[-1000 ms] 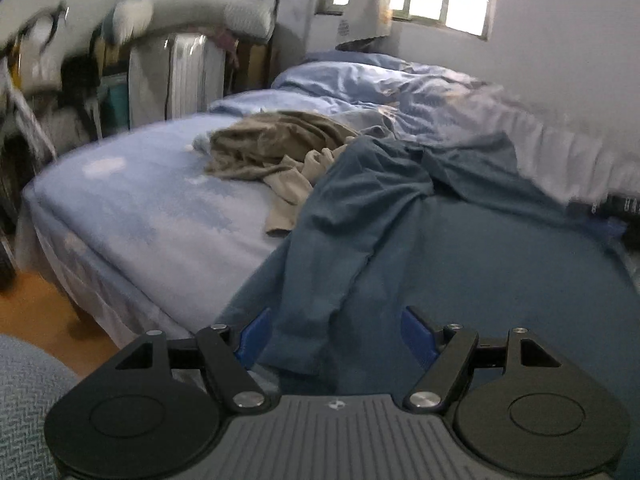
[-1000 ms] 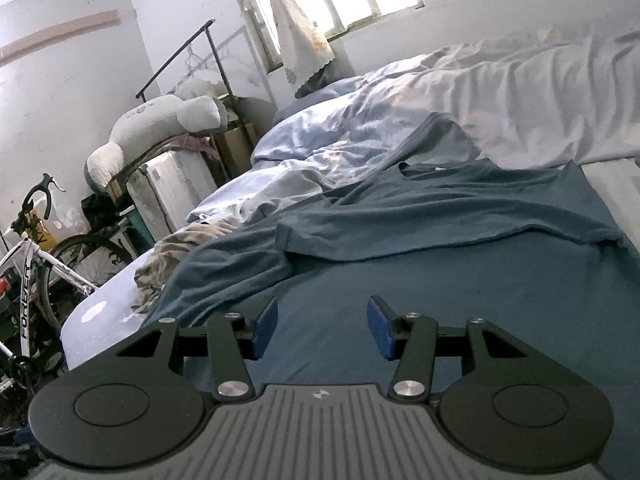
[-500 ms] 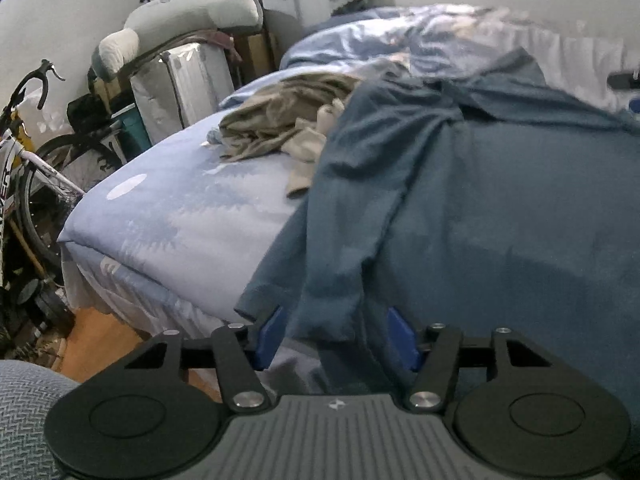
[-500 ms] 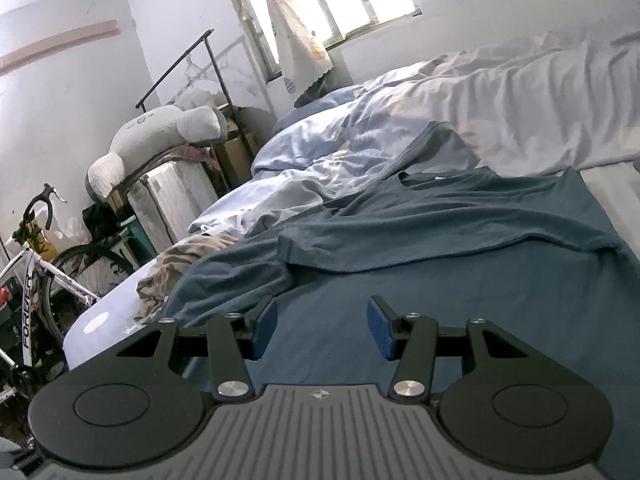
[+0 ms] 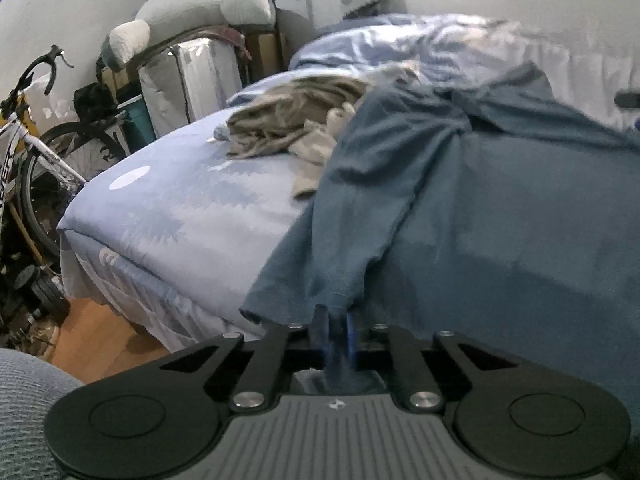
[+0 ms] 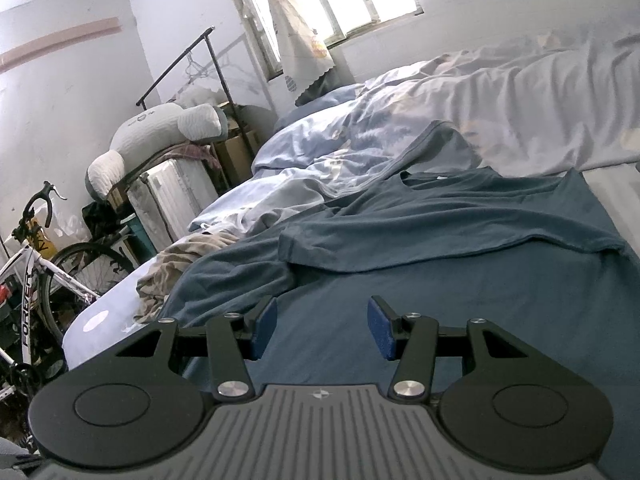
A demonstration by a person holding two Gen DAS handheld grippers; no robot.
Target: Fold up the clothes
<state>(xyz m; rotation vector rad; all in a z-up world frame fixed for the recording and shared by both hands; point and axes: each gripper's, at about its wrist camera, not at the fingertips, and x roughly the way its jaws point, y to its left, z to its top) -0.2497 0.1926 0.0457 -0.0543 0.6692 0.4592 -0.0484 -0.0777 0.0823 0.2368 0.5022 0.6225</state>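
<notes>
A large blue shirt [image 5: 480, 184] lies spread over the bed, its near hem at the bed's front edge. My left gripper [image 5: 335, 332] is closing its jaws on that hem, and blue cloth is pinched between the blue pads. In the right wrist view the same blue shirt [image 6: 460, 240] lies flat with one sleeve folded across its chest. My right gripper [image 6: 322, 328] hovers just over the cloth, its jaws apart with nothing gripped between them.
A crumpled beige garment [image 5: 296, 120] lies on the light blue bedsheet [image 5: 180, 208] left of the shirt. A rumpled duvet [image 6: 500, 112] covers the far side. A bicycle [image 5: 28, 152], a white appliance [image 5: 192, 76] and a clothes rack [image 6: 180, 64] crowd the left.
The left gripper's jaws have closed from wide apart onto the shirt's near hem, and its view has swung left and down. The right gripper has stayed where it was.
</notes>
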